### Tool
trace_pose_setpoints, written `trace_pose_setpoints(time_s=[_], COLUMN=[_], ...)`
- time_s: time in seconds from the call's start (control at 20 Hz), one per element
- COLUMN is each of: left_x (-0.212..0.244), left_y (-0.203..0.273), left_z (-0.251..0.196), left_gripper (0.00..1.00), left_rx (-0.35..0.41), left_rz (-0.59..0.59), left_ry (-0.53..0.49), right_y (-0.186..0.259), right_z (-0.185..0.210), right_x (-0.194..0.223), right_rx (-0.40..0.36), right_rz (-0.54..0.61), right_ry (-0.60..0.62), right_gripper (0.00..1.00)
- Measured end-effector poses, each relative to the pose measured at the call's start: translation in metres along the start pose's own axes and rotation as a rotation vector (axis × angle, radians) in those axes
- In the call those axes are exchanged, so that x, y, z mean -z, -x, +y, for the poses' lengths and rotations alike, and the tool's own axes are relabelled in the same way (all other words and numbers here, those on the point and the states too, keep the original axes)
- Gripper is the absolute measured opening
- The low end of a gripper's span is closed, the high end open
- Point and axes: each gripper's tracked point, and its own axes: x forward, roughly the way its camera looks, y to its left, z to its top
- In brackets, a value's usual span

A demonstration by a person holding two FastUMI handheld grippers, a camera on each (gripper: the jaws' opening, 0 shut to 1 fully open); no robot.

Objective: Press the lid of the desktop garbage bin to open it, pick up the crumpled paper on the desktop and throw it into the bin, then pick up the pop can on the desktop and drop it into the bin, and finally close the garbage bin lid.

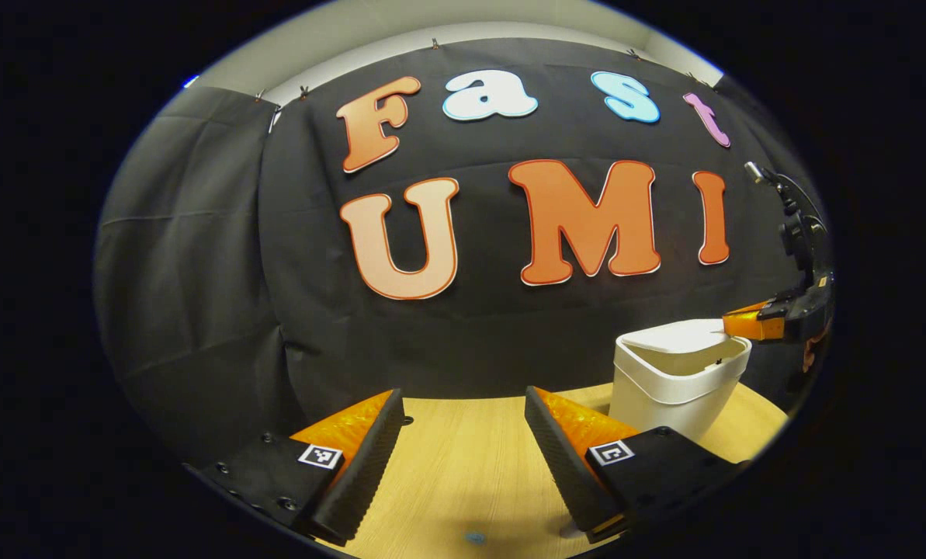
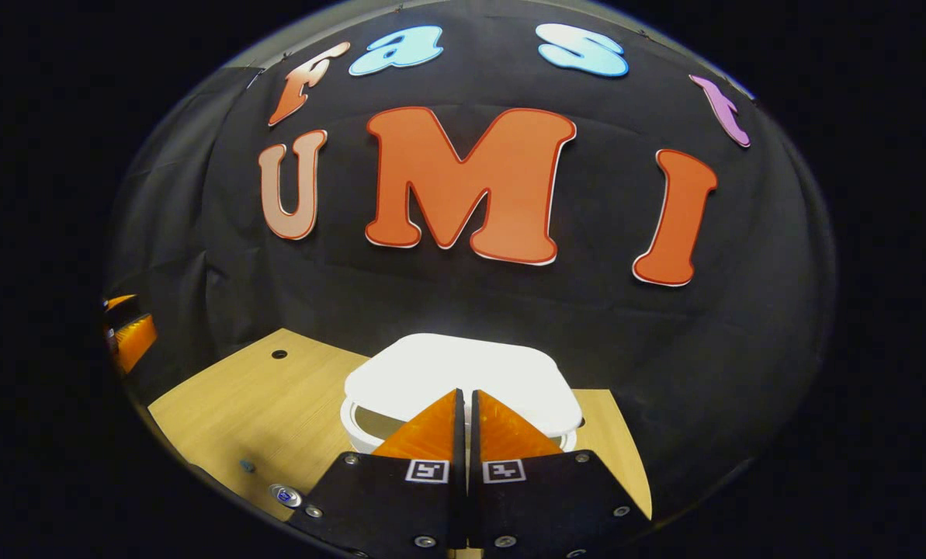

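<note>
White garbage bin [image 2: 369,423] is standing near the far edge of the wooden desktop [image 2: 230,411], its lid [image 2: 463,373] sitting slightly ajar. Right gripper [image 2: 466,407], fingers together, is apparently touching the lid. Left gripper [image 1: 463,435] is hovering wide apart, holding nothing. Black cloth wall [image 1: 199,256] is hanging behind.

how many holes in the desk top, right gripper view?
1. A small dark round hole sits near the desk's far left corner, left of the white bin. The right gripper, shut over the lid, and the bin may hide others.
</note>
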Motion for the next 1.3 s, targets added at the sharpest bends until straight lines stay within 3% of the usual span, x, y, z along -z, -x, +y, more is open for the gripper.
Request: trace_pose_setpoints(time_s=[0.35,0.6,0.75,0.8,0.9,1.05,1.3], left_x=[0.009,0.022,0.034,0.038,0.050,0.065,0.096], left_y=[-0.016,-0.025,-0.031,-0.032,-0.033,-0.033,-0.027], left_z=[-0.010,-0.008,-0.002,-0.001,-0.001,-0.001,-0.006], left_gripper=[1.00,0.99,0.99,0.99,0.99,1.00,0.97], left_rx=[0.099,0.129,0.133,0.134,0.138,0.145,0.176], left_rz=[0.016,0.056,0.089,0.104,0.134,0.173,0.257], left_ry=[0.025,0.053,0.071,0.079,0.088,0.081,0.065], right_y=[0.028,0.038,0.043,0.044,0.046,0.050,0.062], right_z=[-0.002,0.013,0.028,0.035,0.051,0.070,0.112], right_x=[0.014,0.030,0.036,0.038,0.047,0.061,0.089], right_rx=[0.039,0.024,-0.004,-0.019,-0.056,-0.092,-0.168], right_rz=[0.002,0.042,0.047,0.050,0.073,0.109,0.169], right_ry=[-0.015,-0.026,-0.011,-0.006,0.005,-0.006,0.016], right_gripper=[0.02,0.05,0.28,0.29,0.60,0.83,0.92])
